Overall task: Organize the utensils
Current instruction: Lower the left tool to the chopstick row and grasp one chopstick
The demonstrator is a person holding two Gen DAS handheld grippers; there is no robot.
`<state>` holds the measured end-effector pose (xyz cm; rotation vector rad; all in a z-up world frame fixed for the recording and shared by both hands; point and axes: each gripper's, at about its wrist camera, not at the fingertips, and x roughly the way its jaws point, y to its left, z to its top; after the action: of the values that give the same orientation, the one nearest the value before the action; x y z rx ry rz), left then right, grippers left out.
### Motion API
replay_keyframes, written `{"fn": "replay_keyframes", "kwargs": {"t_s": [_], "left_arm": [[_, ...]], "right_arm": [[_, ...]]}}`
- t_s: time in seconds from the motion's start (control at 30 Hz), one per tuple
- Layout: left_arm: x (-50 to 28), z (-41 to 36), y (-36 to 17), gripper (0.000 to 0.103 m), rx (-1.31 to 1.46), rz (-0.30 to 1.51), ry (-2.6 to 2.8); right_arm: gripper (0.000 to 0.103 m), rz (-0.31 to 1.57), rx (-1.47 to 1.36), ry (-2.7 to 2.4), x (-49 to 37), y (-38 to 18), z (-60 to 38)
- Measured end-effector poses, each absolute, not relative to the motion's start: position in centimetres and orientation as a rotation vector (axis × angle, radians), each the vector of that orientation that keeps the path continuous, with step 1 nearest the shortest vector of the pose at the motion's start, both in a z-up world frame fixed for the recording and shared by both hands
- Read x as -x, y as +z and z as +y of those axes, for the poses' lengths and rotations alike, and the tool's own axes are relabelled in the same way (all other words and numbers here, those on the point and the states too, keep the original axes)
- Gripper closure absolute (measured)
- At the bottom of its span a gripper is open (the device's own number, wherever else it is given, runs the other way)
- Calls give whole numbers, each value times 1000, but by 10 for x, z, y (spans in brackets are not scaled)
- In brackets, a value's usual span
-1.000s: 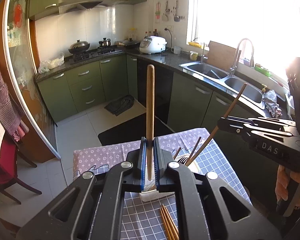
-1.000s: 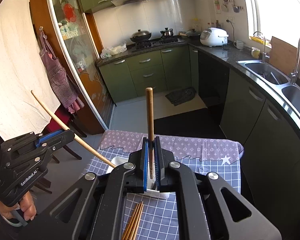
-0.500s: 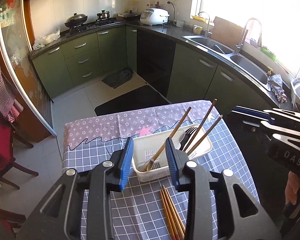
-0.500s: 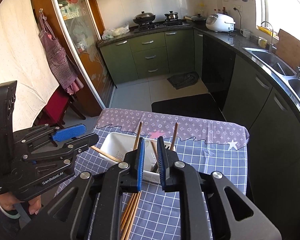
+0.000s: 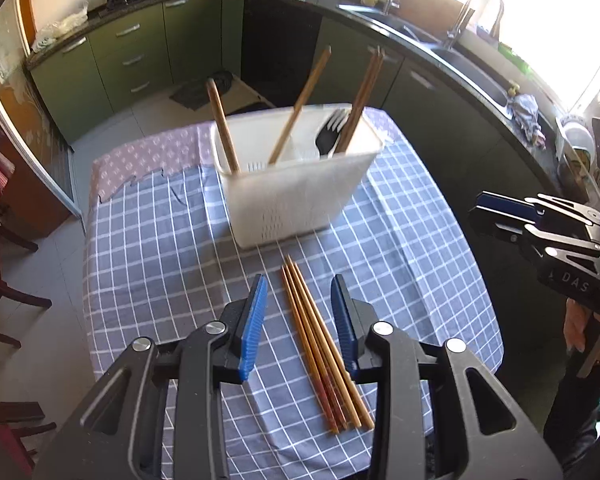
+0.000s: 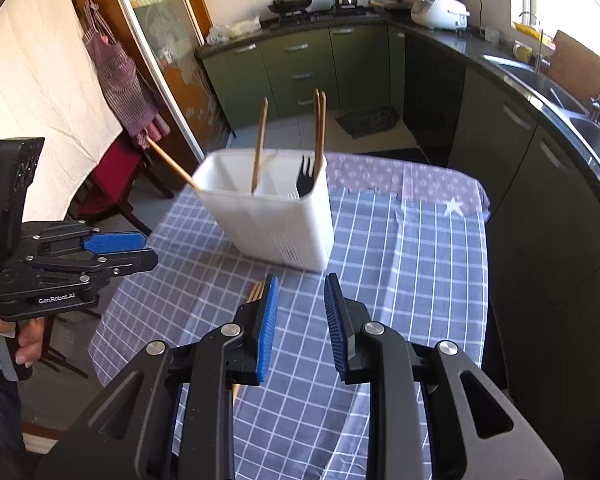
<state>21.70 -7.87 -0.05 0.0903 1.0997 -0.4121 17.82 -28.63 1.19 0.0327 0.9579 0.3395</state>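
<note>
The bundle of loose brown wooden chopsticks (image 5: 324, 344) lies lengthwise, near to far, between the spread, empty left hand-held gripper (image 5: 300, 320) jaws, nearer than the right.

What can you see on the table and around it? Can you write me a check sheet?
Surface: table under a blue checked cloth, with a purple patterned cloth at the far end.
Job's things: white utensil caddy standing upright, holding wooden-handled utensils, a pair of chopsticks and a black fork; a bundle of chopsticks lying loose on the cloth in front of it.
Clutter: nothing seen on the table.
Grippers: left gripper open, its jaws either side of the loose chopsticks, not touching them; right gripper open and empty, its jaws having just been opening.
Cables: nothing seen.
Surroundings: green kitchen cabinets, stove with pots, rice cooker, sink, hanging apron, red chair.
</note>
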Motion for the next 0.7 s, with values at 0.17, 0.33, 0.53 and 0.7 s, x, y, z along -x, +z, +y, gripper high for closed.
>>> {"fn": "replay_keyframes", "kwargs": {"t_s": [0.17, 0.33, 0.53, 0.7], "left_arm": [[-222, -93, -75, 81, -126, 1288, -375], [-237, -100, -122, 88, -130, 1405, -313], [-242, -105, -135, 88, -143, 1425, -286], [-241, -110, -143, 88, -161, 1441, -269]], "right_arm": [[79, 1075, -69, 346, -182, -43, -295], [79, 1125, -83, 357, -183, -70, -298], [79, 1146, -94, 362, -183, -82, -305], [79, 1163, -110, 366, -184, -90, -310]]}}
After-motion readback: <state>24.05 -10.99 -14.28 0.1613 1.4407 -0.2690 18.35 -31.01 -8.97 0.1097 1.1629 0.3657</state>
